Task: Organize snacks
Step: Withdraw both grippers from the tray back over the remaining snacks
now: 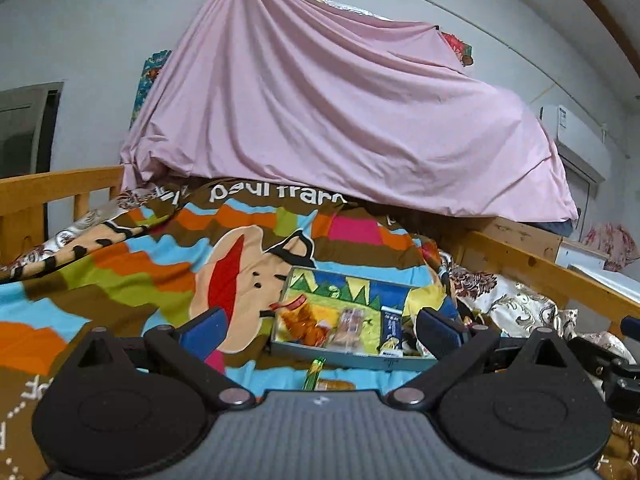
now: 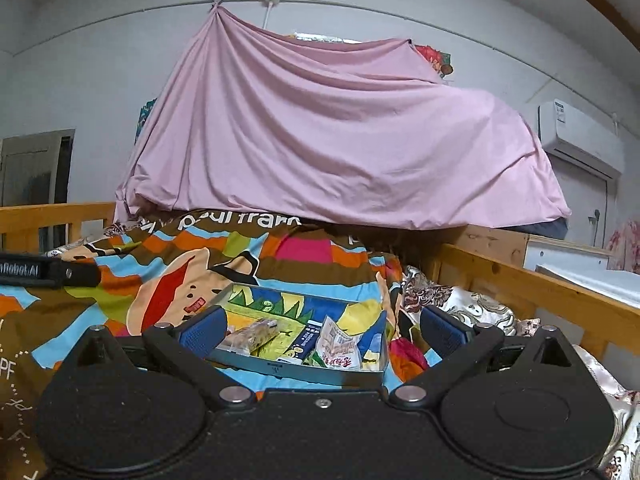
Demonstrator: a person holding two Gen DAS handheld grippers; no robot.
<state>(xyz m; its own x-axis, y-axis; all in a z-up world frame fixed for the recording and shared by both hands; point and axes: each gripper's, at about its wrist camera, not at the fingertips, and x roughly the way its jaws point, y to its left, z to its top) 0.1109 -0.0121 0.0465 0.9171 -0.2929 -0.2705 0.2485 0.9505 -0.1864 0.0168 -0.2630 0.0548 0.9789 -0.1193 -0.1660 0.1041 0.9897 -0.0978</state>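
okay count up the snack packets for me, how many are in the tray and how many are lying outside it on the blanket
In the tray: 4 (orange packet, clear-wrapped bar, blue-and-white packet, white packet with red print)
On the blanket: 2 (green packet, brown packet)
Total: 6

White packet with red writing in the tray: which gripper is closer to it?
Right, probably. The white packet lies ahead between the fingers of the right gripper; from the left gripper it sits off to the right, mostly hidden behind a finger.
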